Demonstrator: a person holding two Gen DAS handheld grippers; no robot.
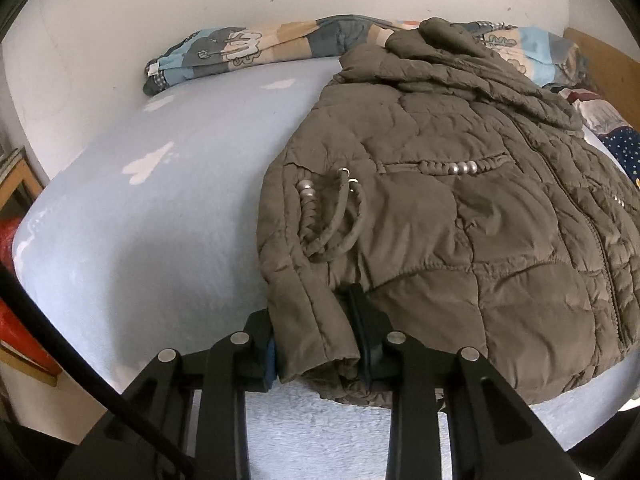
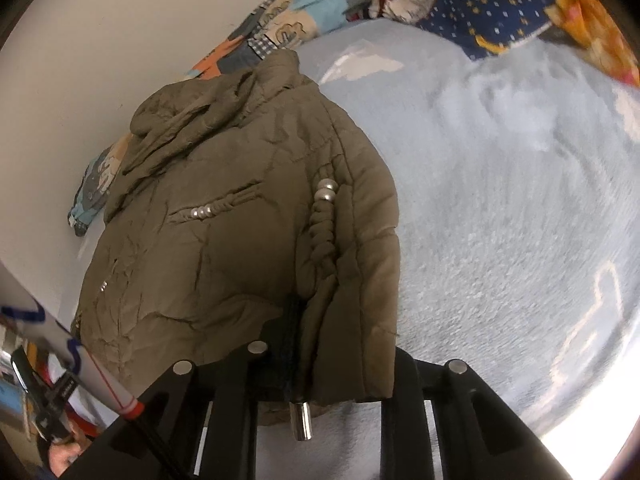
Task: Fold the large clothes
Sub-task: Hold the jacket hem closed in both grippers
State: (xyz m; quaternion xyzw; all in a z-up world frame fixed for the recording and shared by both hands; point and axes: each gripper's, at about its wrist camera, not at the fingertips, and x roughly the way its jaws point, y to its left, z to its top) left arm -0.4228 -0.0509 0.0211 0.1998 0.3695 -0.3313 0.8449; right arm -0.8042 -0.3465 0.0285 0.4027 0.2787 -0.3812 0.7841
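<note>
On the bed point(image 1: 120, 220): olive padded jacket point(image 1: 460, 220), hood at the far edge.
Left gripper point(image 1: 316, 344): clenched on a sleeve cuff point(image 1: 320, 332).
Right gripper point(image 2: 332, 364): clenched on the other cuff point(image 2: 360, 352).

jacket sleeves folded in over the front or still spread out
Folded in: both sleeves of the jacket lie over its front, cuffs at the hem, clamped by the left gripper and right gripper.

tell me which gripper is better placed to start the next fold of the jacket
Hard to choose. The left gripper and the right gripper each pinch a sleeve cuff of the jacket, so both look ready to fold together.
</note>
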